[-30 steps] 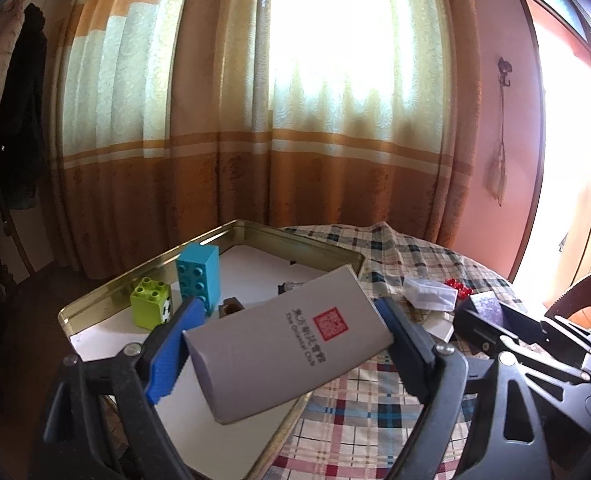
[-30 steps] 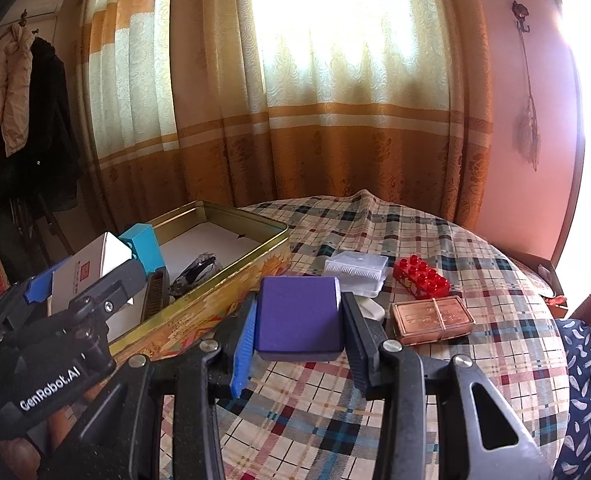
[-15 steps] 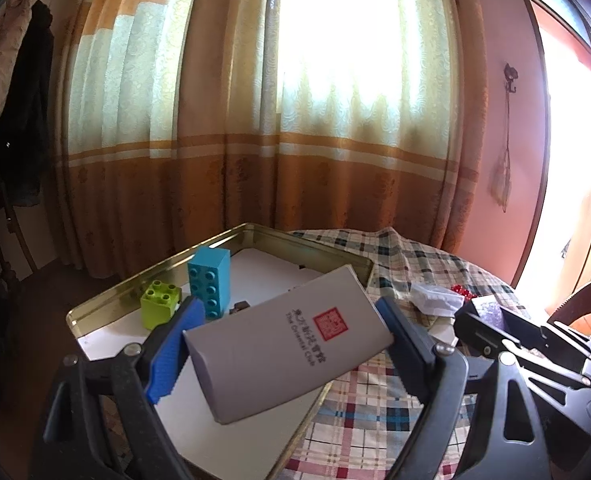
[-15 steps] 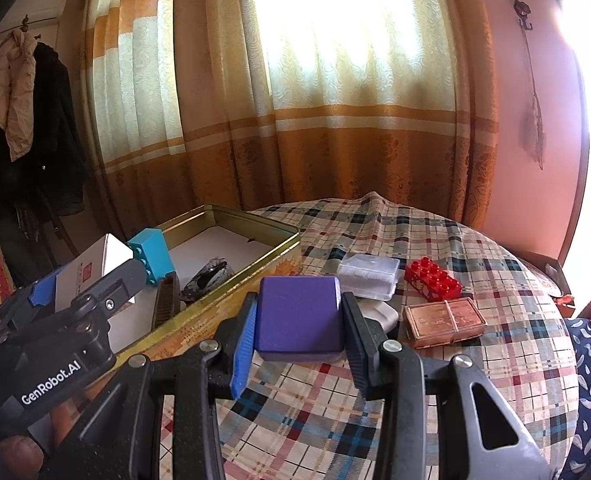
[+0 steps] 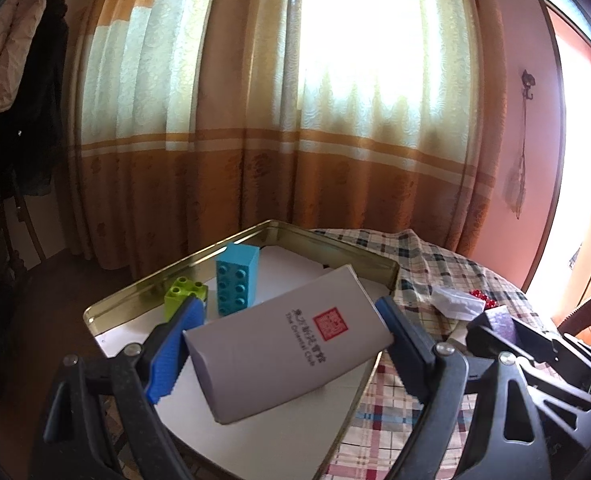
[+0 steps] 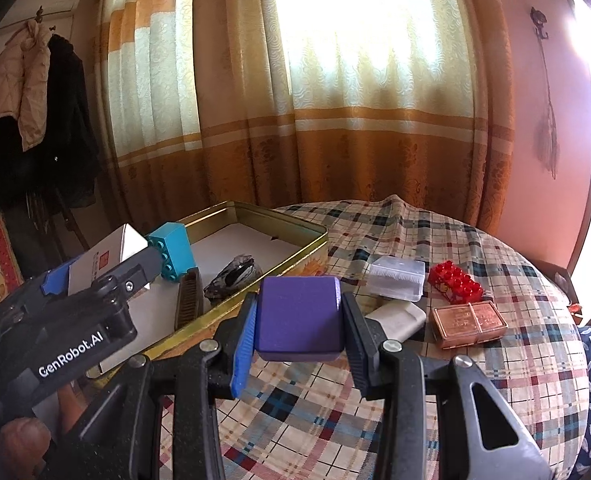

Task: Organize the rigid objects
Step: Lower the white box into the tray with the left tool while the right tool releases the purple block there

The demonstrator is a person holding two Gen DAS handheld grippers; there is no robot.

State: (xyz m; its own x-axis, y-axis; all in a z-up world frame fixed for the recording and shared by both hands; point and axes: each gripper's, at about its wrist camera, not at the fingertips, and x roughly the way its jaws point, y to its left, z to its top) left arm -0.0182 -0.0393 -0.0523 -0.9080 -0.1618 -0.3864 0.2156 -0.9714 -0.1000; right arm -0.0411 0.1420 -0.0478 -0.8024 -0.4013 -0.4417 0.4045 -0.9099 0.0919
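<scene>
My left gripper point(image 5: 291, 340) is shut on a grey cardboard box point(image 5: 283, 352) with a red stamp and holds it tilted above the gold tin tray point(image 5: 335, 240). In the tray stand a blue brick point(image 5: 235, 280) and a green brick point(image 5: 183, 296). My right gripper point(image 6: 299, 320) is shut on a purple box point(image 6: 299, 312) and holds it above the plaid tablecloth, just right of the tray point(image 6: 295, 248). The left gripper point(image 6: 95, 276) with the grey box point(image 6: 107, 252) shows at the left of the right wrist view.
On the tablecloth point(image 6: 415, 400) lie a clear plastic case point(image 6: 395, 280), a red brick point(image 6: 455, 282), a copper box point(image 6: 469, 322) and a white block point(image 6: 395, 318). A dark comb point(image 6: 189, 300) and a dark crumpled item point(image 6: 235, 276) lie in the tray. Curtains hang behind.
Both grippers have risen a little with their boxes still held; the table and tray sit lower in both views.
</scene>
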